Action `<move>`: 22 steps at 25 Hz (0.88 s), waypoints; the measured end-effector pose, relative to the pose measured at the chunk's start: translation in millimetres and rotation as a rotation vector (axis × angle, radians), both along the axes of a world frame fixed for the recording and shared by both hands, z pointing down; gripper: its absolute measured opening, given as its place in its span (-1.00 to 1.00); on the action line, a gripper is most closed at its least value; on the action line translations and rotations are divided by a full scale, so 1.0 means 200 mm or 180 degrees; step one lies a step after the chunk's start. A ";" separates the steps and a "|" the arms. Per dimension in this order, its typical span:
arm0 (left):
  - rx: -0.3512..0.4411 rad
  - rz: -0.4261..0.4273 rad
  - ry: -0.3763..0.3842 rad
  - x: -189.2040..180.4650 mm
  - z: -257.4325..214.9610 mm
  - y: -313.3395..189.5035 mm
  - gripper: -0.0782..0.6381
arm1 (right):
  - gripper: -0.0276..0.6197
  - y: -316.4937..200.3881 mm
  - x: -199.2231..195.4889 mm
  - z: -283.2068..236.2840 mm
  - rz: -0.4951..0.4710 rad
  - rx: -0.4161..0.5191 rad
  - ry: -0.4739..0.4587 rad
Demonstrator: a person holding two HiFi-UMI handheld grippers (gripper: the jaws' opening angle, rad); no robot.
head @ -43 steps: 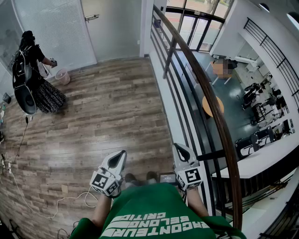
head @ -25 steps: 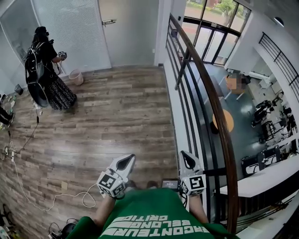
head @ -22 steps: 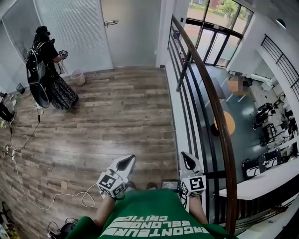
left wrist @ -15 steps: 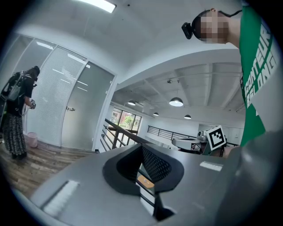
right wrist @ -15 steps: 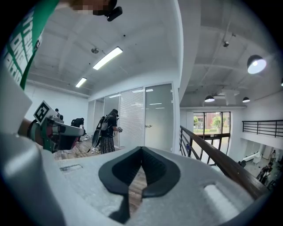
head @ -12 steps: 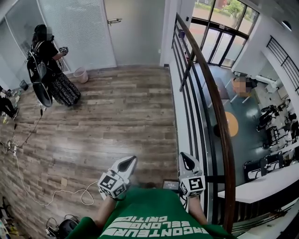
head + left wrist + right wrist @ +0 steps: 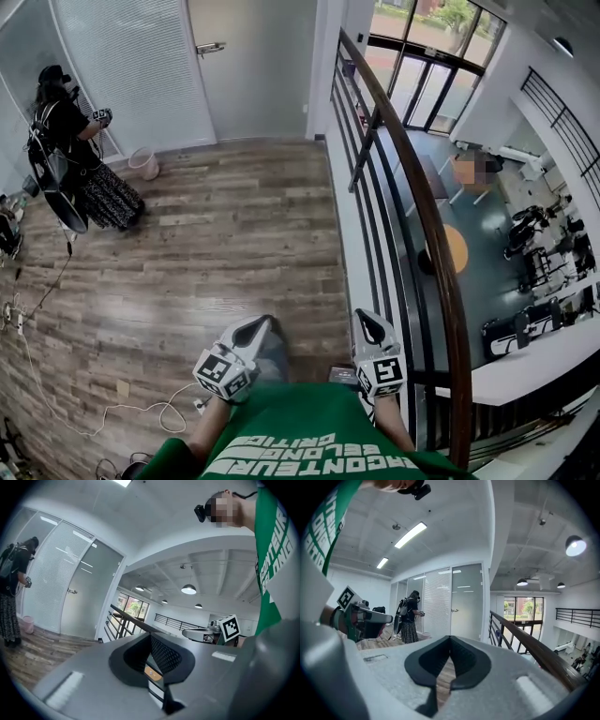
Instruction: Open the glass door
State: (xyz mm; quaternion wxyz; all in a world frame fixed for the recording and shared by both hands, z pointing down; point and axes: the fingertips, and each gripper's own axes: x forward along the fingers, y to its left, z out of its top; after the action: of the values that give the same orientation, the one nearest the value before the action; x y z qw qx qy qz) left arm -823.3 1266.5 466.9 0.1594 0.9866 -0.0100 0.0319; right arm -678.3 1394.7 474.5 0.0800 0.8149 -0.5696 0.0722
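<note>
**Door.** The frosted glass door (image 7: 253, 66) stands at the far end of the brown wood-plank floor (image 7: 206, 244), shut in its frame. Its metal lever handle (image 7: 210, 47) sits on the door's left edge in the head view. The door is well apart from both tools.

**Left tool.** The left tool (image 7: 261, 323) is held low in front of the operator's green printed shirt (image 7: 309, 431), on the floor end opposite the door, and points toward the door. In the left gripper view, the black pads (image 7: 164, 656) of the left tool (image 7: 151, 634) meet at their tips, and nothing is between them.

**Right tool.** The right tool (image 7: 362, 319) is held beside the left one, equally far from the door. In the right gripper view, the pads of the right tool (image 7: 450, 639) touch at the tips, and only floor shows through the slit below. The door (image 7: 466, 602) appears straight ahead of this tool.

**Surroundings.**
- A dark metal railing with a brown wooden handrail (image 7: 412, 187) runs from just right of the door back to the right tool.
- A person in dark clothes with a black backpack (image 7: 70, 141) stands left of the door, facing a white-slatted glass wall (image 7: 131, 66).
- A small pink bin (image 7: 145, 162) sits between that person and the door.
- A white cable (image 7: 141, 417) lies looped on the floor, far from the door and near the left tool.
</note>
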 end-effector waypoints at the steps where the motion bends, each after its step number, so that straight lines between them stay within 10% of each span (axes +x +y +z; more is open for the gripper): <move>1: -0.0008 0.0017 0.0015 0.04 0.00 -0.05 -0.73 | -0.93 -0.04 0.03 0.00 0.0018 -0.0010 0.0006; 22: -0.0067 0.0052 0.0106 0.53 -0.07 -1.06 -0.73 | -0.93 -1.06 0.49 -0.09 -0.0127 0.0005 -0.0088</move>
State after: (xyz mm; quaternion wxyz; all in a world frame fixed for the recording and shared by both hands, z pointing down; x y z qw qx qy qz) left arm -717.3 1055.1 453.9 0.1697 0.9853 0.0011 0.0168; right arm -580.5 1183.2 456.8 0.0730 0.8023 -0.5868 0.0814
